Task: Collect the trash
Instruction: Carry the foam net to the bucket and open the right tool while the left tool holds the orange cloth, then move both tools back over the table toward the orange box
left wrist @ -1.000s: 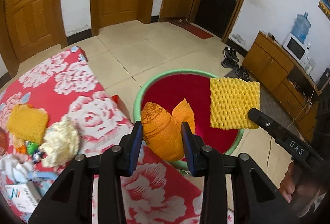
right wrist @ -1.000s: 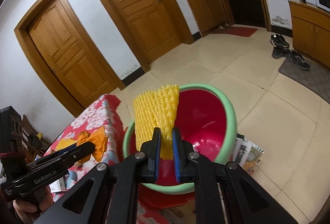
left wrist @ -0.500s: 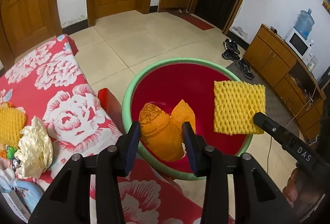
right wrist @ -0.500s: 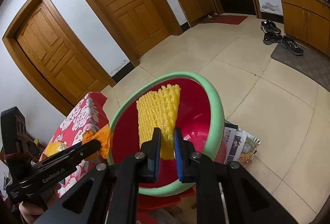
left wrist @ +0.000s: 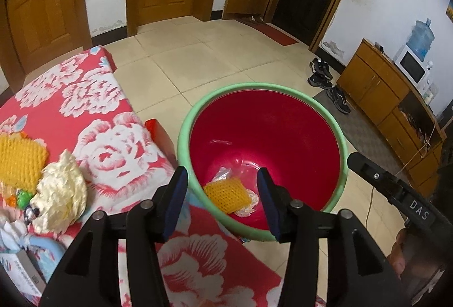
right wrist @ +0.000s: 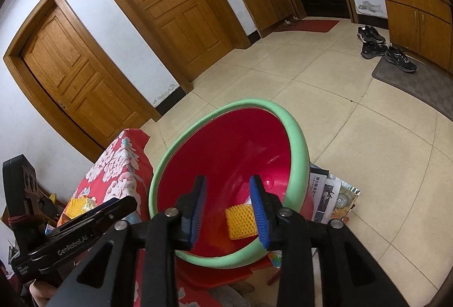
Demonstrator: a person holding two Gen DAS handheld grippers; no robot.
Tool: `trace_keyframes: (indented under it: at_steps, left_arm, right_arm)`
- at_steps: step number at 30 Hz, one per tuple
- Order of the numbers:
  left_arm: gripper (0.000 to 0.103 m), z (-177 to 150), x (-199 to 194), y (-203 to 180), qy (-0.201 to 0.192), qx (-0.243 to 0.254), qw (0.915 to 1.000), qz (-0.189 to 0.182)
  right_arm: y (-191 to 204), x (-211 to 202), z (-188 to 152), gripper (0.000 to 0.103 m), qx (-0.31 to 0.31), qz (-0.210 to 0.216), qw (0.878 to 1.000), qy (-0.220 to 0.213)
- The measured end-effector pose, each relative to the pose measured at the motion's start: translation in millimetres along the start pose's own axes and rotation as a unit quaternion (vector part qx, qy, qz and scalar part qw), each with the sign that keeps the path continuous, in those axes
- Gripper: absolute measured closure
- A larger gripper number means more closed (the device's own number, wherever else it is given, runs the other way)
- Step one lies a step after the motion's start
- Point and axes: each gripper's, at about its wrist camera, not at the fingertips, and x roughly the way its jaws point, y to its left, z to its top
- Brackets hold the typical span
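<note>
left gripper [left wrist: 222, 188] jaws released | right gripper [right wrist: 228, 201] jaws released | foam net [left wrist: 226, 195] in basin [left wrist: 344, 154], partly hidden

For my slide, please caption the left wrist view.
Open left tongs above red basin holding yellow foam net.

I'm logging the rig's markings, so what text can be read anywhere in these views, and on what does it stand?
"DAS": white letters on the right tool's black body, seen from the left wrist.
"GenRobot.AI": on the left tool's black body, seen from the right wrist; a smaller line at its end is too blurred to read.
Papers beside the basin: print too small.
Box at the table's edge: print blurred.
</note>
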Motion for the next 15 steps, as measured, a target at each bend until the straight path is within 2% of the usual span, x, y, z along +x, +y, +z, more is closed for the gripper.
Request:
trace_keyframes:
  at_steps: [5, 15]
  left_arm:
    - [0.052, -7, -20, 13, -0.012, -0.017, 0.9998, 0.004]
    - [0.052, -25, -58, 49, -0.032, -0.061, 0.9972, 0.029]
  right_arm:
    - [7, -5, -2, 0.059, -0.005, 0.010, 1.000, 0.001]
    - [33, -13, -11, 0.054, -0.025, 0.032, 0.999, 0.010]
